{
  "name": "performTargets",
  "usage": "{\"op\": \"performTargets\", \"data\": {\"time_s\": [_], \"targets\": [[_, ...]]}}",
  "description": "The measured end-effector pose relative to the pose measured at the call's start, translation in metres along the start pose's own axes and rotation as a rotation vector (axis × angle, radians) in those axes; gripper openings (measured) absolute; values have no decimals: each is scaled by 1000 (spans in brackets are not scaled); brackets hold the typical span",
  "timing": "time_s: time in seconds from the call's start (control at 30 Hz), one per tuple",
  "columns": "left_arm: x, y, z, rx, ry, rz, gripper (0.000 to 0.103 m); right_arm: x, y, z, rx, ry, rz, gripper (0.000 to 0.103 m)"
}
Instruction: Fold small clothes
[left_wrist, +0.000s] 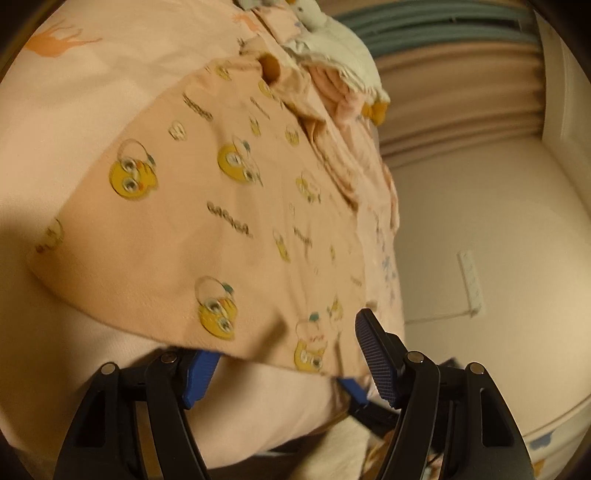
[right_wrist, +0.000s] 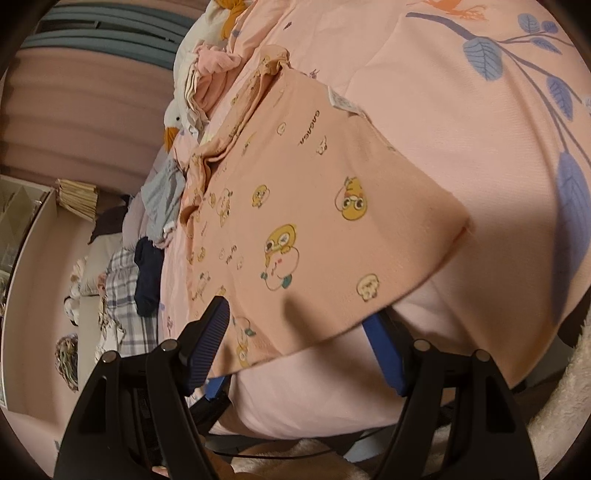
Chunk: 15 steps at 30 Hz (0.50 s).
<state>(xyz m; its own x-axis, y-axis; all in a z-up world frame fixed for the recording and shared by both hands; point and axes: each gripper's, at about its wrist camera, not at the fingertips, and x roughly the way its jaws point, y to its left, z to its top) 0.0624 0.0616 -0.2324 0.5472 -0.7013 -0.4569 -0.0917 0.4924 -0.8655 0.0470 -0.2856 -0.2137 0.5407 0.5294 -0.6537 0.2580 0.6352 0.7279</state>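
Note:
A small peach garment (left_wrist: 229, 229) printed with yellow ducks lies spread flat on the pink bedsheet (left_wrist: 74, 110), its hem toward me. My left gripper (left_wrist: 288, 339) is open at that hem: one finger is under the cloth edge, the other finger (left_wrist: 376, 358) rests above it. In the right wrist view the same garment (right_wrist: 314, 206) shows a white label near its far edge. My right gripper (right_wrist: 295, 314) is open too, with its left finger (right_wrist: 210, 339) over the cloth and its right finger (right_wrist: 384, 354) under the hem. The pads do not press the cloth.
At the far end of the bed lies a heap of clothes (right_wrist: 210, 74) with a white plush duck (left_wrist: 332, 37). More clothes, plaid and dark (right_wrist: 147, 277), sit along the bed's left edge. Curtains (left_wrist: 461, 92) and a wall with a power strip (left_wrist: 471, 284) stand beyond.

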Motion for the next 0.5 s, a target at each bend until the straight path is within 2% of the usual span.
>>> {"op": "performTargets", "data": {"time_s": [0.1, 0.2, 0.27, 0.37, 0.5], "targets": [[-8, -3, 5, 22, -53, 30, 70, 1, 1, 2, 21, -10, 23, 75], [-15, -12, 6, 106, -142, 146, 70, 3, 6, 7, 8, -21, 28, 69], [-18, -12, 7, 122, -188, 194, 70, 7, 9, 9, -4, -27, 14, 65], [-15, -2, 13, 77, -188, 166, 69, 10, 14, 11, -17, -38, 8, 63], [-13, 4, 16, 47, -192, 155, 58, 15, 20, 10, -75, -52, -22, 54]]}}
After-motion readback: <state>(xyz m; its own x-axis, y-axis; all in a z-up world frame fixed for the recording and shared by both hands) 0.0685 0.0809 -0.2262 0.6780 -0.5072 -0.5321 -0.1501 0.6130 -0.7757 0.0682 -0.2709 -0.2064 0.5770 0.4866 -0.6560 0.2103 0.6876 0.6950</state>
